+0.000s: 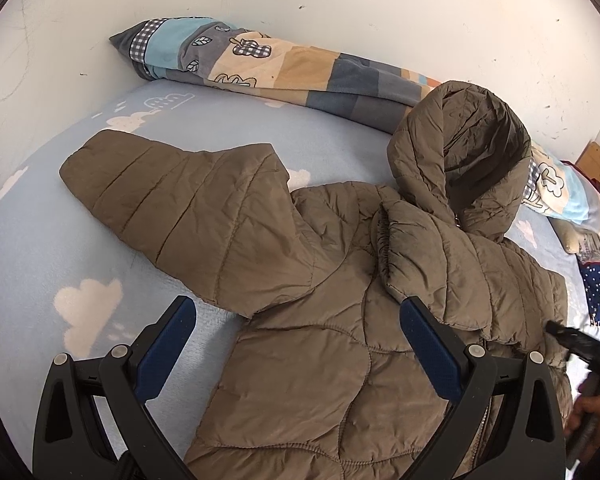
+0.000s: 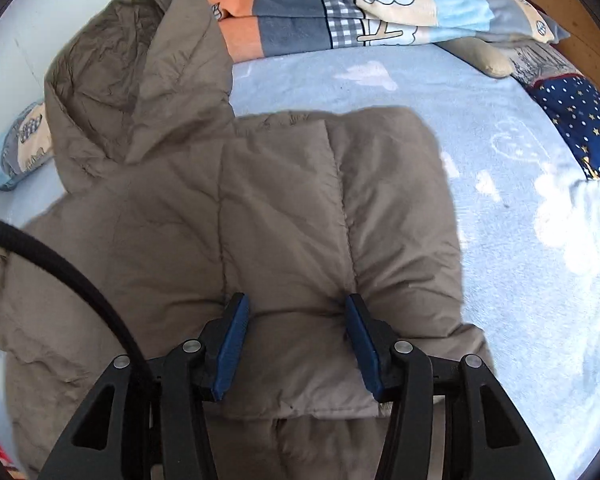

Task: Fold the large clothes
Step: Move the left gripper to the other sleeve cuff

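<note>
Jacket (image 1: pixel 308 264) lies mid-bed (image 1: pixel 40 248), one sleeve (image 2: pixel 340 220) folded across. Right gripper (image 2: pixel 296 344), partly open, pinches that sleeve; left gripper (image 1: pixel 296 344) hovers wide open, empty. Next, likely: fold other sleeve (image 1: pixel 172 200) inward.

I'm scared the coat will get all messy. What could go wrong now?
The right tool pinches a puffy bunch of the brown jacket. The slippery fabric might slide out, and the folded sleeve could flop back.

The other sleeve lies spread on the blue sheet, and the left tool is open above the coat, so the fold may end up lopsided.

The hood leans on the rolled blanket and could snag.
</note>
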The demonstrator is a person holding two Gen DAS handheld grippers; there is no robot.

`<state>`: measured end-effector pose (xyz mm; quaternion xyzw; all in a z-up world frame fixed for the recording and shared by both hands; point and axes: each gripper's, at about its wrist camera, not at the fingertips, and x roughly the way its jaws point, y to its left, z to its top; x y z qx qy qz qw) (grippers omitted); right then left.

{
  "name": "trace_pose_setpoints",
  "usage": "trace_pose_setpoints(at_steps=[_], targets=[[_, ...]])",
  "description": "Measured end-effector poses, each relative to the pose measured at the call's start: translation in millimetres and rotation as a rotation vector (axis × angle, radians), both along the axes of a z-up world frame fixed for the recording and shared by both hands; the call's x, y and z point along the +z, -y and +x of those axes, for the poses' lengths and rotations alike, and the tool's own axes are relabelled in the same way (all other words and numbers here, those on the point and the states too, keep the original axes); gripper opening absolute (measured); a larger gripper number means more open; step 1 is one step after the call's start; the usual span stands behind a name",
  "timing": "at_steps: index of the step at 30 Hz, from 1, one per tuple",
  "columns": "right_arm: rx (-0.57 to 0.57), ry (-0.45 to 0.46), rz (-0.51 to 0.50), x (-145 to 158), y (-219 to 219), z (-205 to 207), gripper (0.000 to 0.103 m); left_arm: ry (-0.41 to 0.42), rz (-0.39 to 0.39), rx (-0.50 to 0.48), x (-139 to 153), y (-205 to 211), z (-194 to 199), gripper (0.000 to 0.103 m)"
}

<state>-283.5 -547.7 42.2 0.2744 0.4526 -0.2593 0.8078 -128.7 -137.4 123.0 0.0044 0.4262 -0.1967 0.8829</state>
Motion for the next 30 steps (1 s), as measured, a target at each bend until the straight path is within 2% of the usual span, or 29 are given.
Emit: trace_pose_setpoints(at_steps=[2, 5, 9, 11, 15, 20, 23, 24, 28, 30], targets=[[-0.003, 0.052, 0.018, 17.8, -6.1, -11.4, 0.054, 0.006, 0.006, -0.003, 0.2, 0.6, -1.3, 0.101], [0.012, 0.032, 0.008, 27.5, -19.1, -23.5, 0.055, 0.008, 0.022, -0.010, -1.3, 3.8, -2.4, 0.101], [0.056, -0.046, 0.015, 8.5, -21.5, -27.0, 0.058, 0.019, 0.034, -0.017, -0.7, 5.9, -5.3, 0.101], [0.063, -0.051, 0.038, -6.6, -19.3, -27.4, 0.058, 0.030, 0.041, -0.018, 0.5, 5.6, -6.5, 0.101], [0.049, -0.060, 0.055, 1.7, -19.8, -32.3, 0.058, 0.039, 0.048, -0.013, 1.5, 3.2, -5.0, 0.101], [0.038, 0.100, 0.045, 57.7, -40.9, -53.3, 0.059, 0.037, 0.043, -0.007, 2.2, 0.6, -4.7, 0.101], [0.039, 0.194, 0.047, 78.5, -63.8, -66.4, 0.070, 0.035, 0.046, -0.010, 1.5, 1.0, -4.7, 0.101], [0.052, 0.209, 0.039, 79.4, -72.6, -66.1, 0.071, 0.036, 0.052, -0.010, 0.9, 0.8, -4.4, 0.101], [0.159, 0.149, -0.002, 62.5, -94.2, -42.9, 0.071, 0.031, 0.064, -0.006, -2.2, -2.7, -0.9, 0.101], [0.159, 0.116, -0.033, 53.9, -96.2, -37.6, 0.071, 0.034, 0.075, 0.000, -3.8, -5.7, 2.8, 0.101]])
